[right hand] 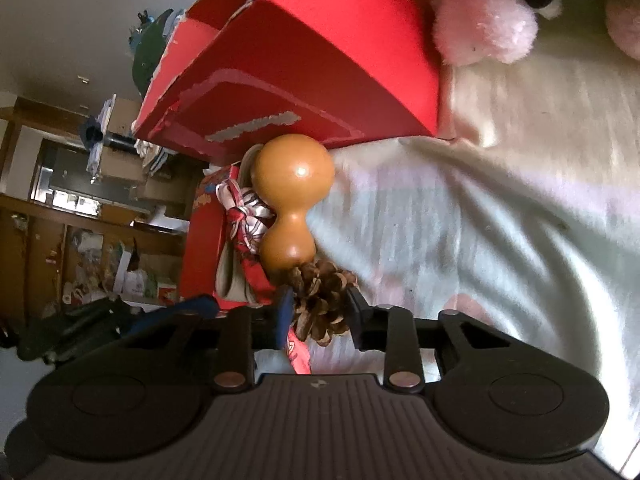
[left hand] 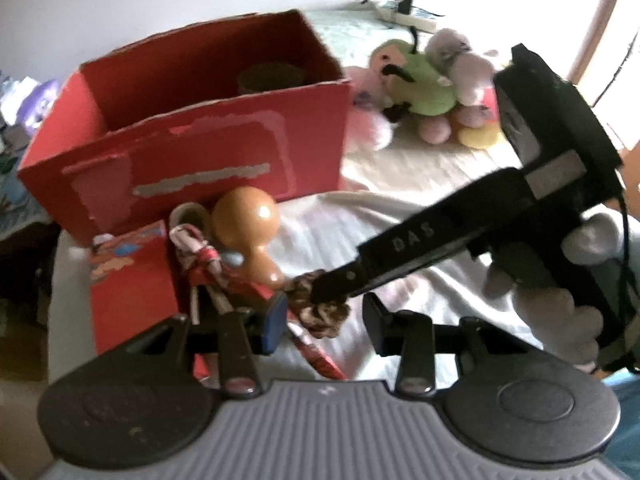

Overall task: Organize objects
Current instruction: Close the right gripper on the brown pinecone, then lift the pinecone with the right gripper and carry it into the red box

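— Right gripper (right hand: 320, 314)?
— Clamped around a brown pine cone (right hand: 320, 304), one finger on each flank, low over pale bedding (right hand: 500, 240).
— Just past those fingertips?
— An orange gourd (right hand: 294, 204), touching the pine cone's far end; beside it on the left, a knotted red-and-white cloth (right hand: 244, 216) and a small red printed box (right hand: 204, 240). Farther ahead, a large red open-topped cardboard box (right hand: 320, 60), label torn away. Off to the upper right, pink plush (right hand: 484, 32).
— And the left gripper (left hand: 326, 320)?
— Spread wide, gripping nothing, with the same pine cone (left hand: 320, 312) between its fingers and slightly ahead. Crossing from the right, the right gripper's black finger (left hand: 400, 252), held by a gloved hand (left hand: 560, 304).
— Beyond?
— Gourd (left hand: 248, 232), cloth (left hand: 200, 256), small box (left hand: 128, 280), then the big box (left hand: 192, 152), something round and dark inside, too blurred to name. Right of it, a heap of plush toys (left hand: 432, 88).
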